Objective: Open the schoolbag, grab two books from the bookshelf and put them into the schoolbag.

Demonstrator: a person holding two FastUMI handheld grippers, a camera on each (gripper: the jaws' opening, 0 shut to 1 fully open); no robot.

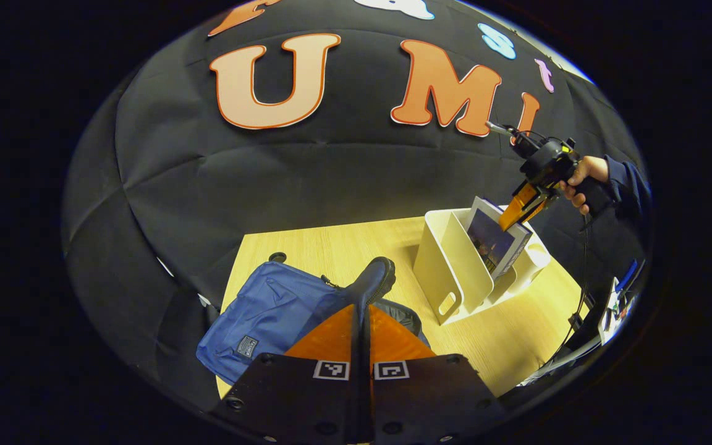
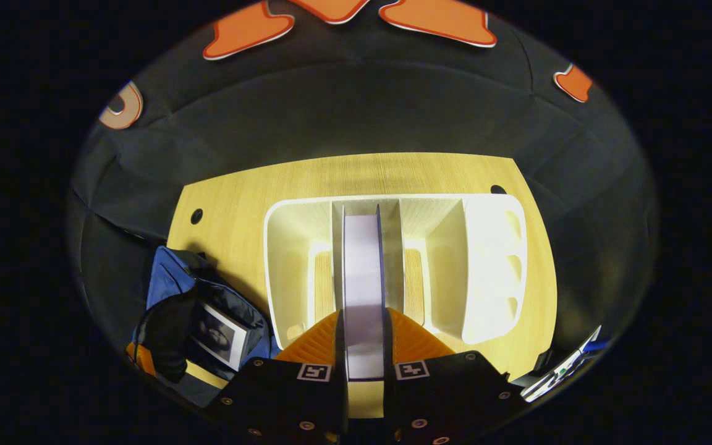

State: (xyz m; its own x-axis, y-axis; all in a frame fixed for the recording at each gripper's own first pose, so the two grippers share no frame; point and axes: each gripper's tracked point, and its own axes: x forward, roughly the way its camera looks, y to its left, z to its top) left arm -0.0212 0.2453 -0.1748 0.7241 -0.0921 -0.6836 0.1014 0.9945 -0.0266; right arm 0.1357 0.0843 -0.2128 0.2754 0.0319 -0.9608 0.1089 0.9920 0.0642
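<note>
One book (image 2: 363,272): stiff, slim, gripped by its top edge in the bookshelf (image 2: 486,259).
Right gripper (image 2: 363,346): clamped on it.
Left gripper (image 1: 373,278): closed on schoolbag (image 1: 269,309) handle.

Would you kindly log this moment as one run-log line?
left gripper: shut on schoolbag flap | right gripper: shut on book in bookshelf | one book already in schoolbag

Schoolbag (image 1: 266,315): matt woven cloth. Bookshelf (image 2: 486,266): smooth plastic, slight sheen. Table (image 1: 337,244): wood-grain, matt. Book (image 1: 497,242): glossy cover.
</note>
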